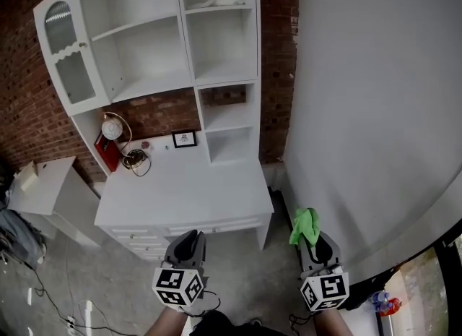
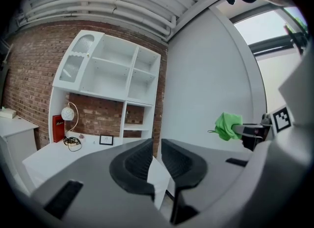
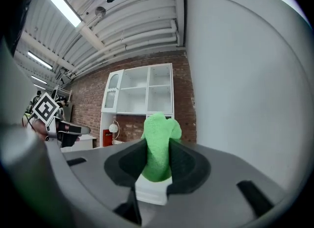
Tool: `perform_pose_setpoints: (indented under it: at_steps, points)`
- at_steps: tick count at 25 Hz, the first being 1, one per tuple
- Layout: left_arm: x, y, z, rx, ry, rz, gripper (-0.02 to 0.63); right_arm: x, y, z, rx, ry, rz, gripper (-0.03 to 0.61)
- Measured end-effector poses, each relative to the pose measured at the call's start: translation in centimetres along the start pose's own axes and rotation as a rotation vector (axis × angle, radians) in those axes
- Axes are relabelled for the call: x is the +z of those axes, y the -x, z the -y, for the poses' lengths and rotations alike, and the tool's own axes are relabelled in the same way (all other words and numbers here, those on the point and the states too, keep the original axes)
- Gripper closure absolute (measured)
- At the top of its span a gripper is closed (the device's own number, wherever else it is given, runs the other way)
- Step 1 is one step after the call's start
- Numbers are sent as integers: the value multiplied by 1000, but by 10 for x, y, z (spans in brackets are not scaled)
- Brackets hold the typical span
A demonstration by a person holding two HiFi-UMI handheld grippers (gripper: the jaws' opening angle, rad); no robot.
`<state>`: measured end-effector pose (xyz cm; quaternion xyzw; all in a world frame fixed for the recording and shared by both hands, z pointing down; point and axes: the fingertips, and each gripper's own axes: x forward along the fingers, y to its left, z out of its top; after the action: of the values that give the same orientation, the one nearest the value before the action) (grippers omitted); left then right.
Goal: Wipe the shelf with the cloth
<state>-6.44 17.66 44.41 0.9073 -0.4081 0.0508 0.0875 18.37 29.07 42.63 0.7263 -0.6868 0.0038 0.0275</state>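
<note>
Nearest the person, the left gripper [image 2: 156, 161] is low and idle, its jaws drawn almost together with nothing between them. Beside it, the right gripper [image 3: 158, 161] is pinching the green cloth [image 3: 159, 139], which sits as a bunched wad between the pads and pokes out past the tips. So the cloth is in hand, not on any surface.

Ahead is the white desk [image 1: 195, 186], carrying a globe lamp [image 1: 112, 128] with a loose cord, a red book [image 1: 107, 152] and a small frame [image 1: 184, 139] at the back. Above it stands the shelf [image 1: 151, 31], well apart from both grippers. Wiping hasn't begun.

The risks, judged from here: only a fold of the wad looks clamped, so drag against a board could tug it loose. The bunch offers little flat face, so the hard jaw tips might scrape the paint. A reach over the desk could clip the lamp or topple the frame. The cabinet door [image 1: 65, 53] at the left stands open and could get knocked.
</note>
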Motion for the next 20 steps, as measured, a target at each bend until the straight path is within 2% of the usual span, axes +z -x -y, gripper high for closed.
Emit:
perform_pose_setpoints:
  at_steps: [8,14,20]
  points:
    - [5,-28,-16,30,2,-4,558,-10,-30,12,15,-25,-19,468]
    - [1,-85,-38,-8,32,-6,558,-22,-74,24,-22,-3,-59,468]
    - [17,-150,-76,-54,55,-2,558,-11,-142,26,-57,33,-81,468]
